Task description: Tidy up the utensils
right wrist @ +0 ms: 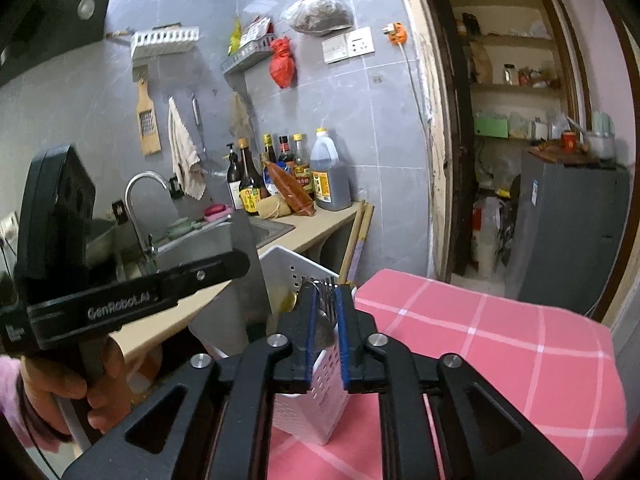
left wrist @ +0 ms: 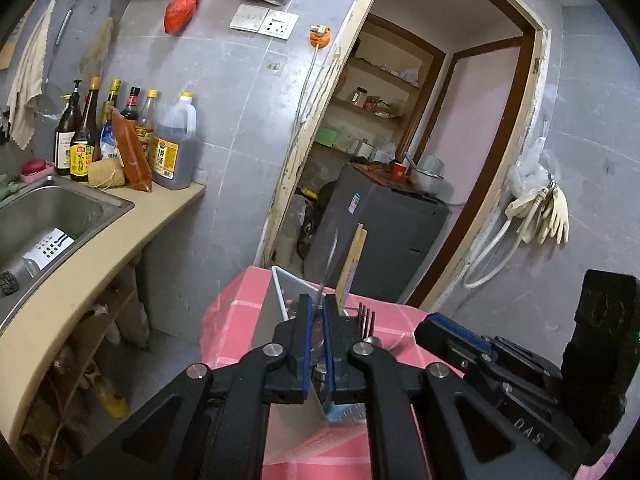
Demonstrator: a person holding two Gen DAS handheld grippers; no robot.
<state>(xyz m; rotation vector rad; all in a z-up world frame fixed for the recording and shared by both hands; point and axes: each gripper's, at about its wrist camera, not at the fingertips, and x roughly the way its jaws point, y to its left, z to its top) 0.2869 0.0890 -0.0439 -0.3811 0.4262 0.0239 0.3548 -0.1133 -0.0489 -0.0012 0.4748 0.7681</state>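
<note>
A white perforated utensil holder (right wrist: 308,408) stands on the pink checked tablecloth (right wrist: 500,344). Chopsticks (right wrist: 358,236) stand in it, with a fork (right wrist: 330,288) beside them. My left gripper (left wrist: 317,308) is shut on a thin metal utensil (left wrist: 330,260) that points up, above the holder's rim (left wrist: 280,284). Chopsticks (left wrist: 354,256) and fork tines (left wrist: 367,316) show just to its right. My right gripper (right wrist: 324,300) is shut on a metal spoon (right wrist: 322,332) right over the holder. The right gripper's body (left wrist: 520,364) shows at lower right of the left wrist view.
A counter (left wrist: 100,256) with a steel sink (left wrist: 44,216) and several sauce bottles (left wrist: 120,136) lies to the left. A doorway (left wrist: 420,140) behind the table leads to shelves and a grey cabinet (left wrist: 384,232). The left gripper's body (right wrist: 132,292) crosses the right view's left side.
</note>
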